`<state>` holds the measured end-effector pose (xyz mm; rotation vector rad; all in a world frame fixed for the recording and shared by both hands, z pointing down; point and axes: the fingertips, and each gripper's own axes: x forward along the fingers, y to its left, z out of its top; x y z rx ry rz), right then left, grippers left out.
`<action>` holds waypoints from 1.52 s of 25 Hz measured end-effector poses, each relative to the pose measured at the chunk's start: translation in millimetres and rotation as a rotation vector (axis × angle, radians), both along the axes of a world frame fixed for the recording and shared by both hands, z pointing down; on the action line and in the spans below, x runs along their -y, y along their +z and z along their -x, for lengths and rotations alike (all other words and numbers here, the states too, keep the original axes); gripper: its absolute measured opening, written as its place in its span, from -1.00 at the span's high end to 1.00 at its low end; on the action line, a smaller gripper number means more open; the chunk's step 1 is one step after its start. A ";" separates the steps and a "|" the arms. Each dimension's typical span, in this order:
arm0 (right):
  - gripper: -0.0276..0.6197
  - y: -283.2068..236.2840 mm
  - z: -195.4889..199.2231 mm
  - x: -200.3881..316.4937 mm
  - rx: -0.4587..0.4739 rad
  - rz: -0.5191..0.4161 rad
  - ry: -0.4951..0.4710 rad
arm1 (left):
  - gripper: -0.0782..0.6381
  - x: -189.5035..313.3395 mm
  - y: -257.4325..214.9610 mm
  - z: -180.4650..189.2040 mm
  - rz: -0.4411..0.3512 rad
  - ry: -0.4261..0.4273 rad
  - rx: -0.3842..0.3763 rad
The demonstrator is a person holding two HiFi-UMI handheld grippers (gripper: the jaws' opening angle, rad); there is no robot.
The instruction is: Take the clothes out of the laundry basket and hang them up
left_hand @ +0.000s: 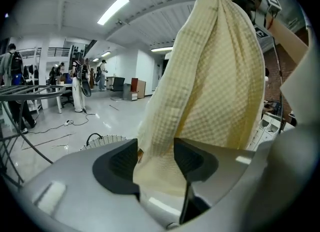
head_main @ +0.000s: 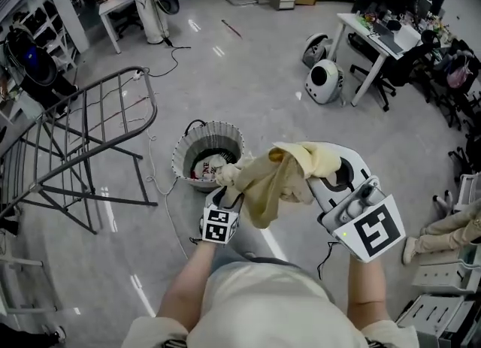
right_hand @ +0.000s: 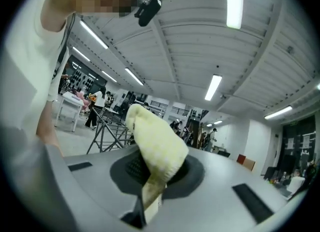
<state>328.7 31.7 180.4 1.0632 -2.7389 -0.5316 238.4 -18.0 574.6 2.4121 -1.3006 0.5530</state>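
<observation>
A pale yellow waffle-weave cloth (head_main: 278, 177) hangs bunched between my two grippers, above the floor in front of the person. My right gripper (head_main: 314, 167) is shut on one end of it; in the right gripper view the cloth (right_hand: 157, 146) bulges out from the closed jaws of that gripper (right_hand: 154, 172). My left gripper (head_main: 229, 183) stands open, its jaws apart with the cloth's lower end (left_hand: 210, 75) lying loosely between them (left_hand: 156, 161). The round wire laundry basket (head_main: 225, 130) stands on the floor just beyond, with a white and red garment (head_main: 208, 166) inside.
A grey folding drying rack (head_main: 90, 136) stands to the left of the basket, and a cable (head_main: 161, 196) trails on the floor beside it. Desks, chairs and white round robots (head_main: 325, 80) are at the back right. Shelving (head_main: 443, 294) lies at the right edge.
</observation>
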 end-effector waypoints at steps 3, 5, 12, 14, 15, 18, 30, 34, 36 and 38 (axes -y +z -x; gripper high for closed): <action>0.83 -27.7 -12.9 -6.7 0.036 -0.042 -0.001 | 0.18 10.6 -5.3 -17.1 -0.019 0.021 0.001; 0.83 -40.9 -25.7 -7.0 0.072 -0.061 0.018 | 0.30 19.6 -12.5 -20.9 -0.033 -0.003 -0.001; 0.82 -9.7 -92.2 15.1 0.129 0.042 0.192 | 0.73 35.5 -63.2 62.7 -0.107 -0.209 -0.005; 0.82 7.6 -105.2 22.6 0.137 0.085 0.227 | 0.72 33.1 -85.2 90.7 -0.144 -0.243 -0.004; 0.82 16.3 -108.9 25.8 0.137 0.103 0.237 | 0.72 30.1 -95.7 103.4 -0.162 -0.256 0.000; 0.82 39.0 -108.4 34.6 0.142 0.146 0.229 | 0.72 13.7 -122.1 138.6 -0.213 -0.294 0.030; 0.78 91.0 -48.4 79.1 0.170 0.228 0.149 | 0.72 -63.1 -174.2 202.1 -0.274 -0.328 0.013; 0.67 136.3 -3.6 72.8 0.125 0.339 0.039 | 0.73 -80.2 -197.6 224.8 -0.317 -0.437 -0.036; 0.62 160.2 13.9 64.4 0.101 0.388 -0.008 | 0.73 -86.8 -213.2 233.8 -0.344 -0.486 -0.063; 0.59 181.3 27.7 53.5 0.077 0.420 -0.052 | 0.73 -91.5 -229.4 242.6 -0.370 -0.531 -0.093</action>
